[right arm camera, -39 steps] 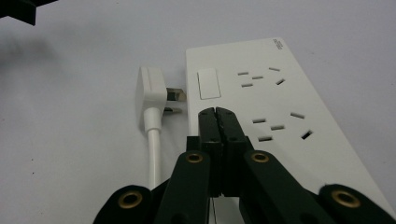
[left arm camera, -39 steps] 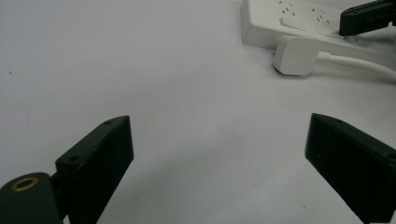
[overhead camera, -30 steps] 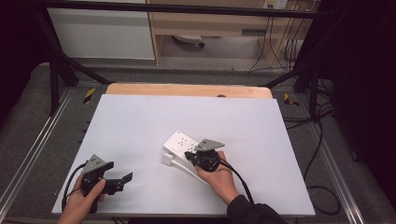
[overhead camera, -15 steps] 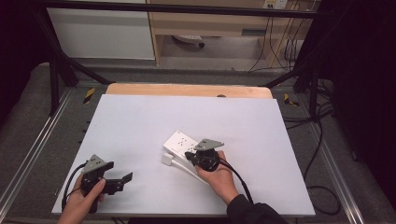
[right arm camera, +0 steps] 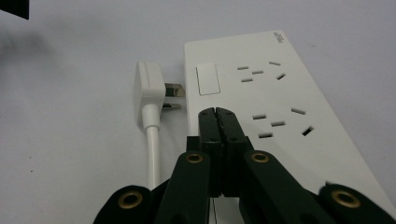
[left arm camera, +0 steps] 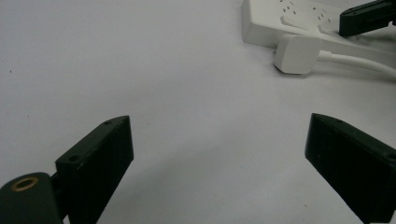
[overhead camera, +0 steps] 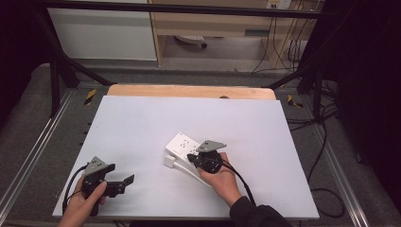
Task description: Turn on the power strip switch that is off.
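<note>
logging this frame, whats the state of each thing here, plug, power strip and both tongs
plug: unplugged, lying on its side on the table beside the power strip, prongs toward it
power strip: flat on the table, sockets empty
left tongs: open, holding nothing
right tongs: shut, tips over the strip, holding nothing

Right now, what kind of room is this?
Probably a lab or workshop set up for recording. A white table sits inside a black metal frame, loose cables hang behind, and a power strip lies on it.
</note>
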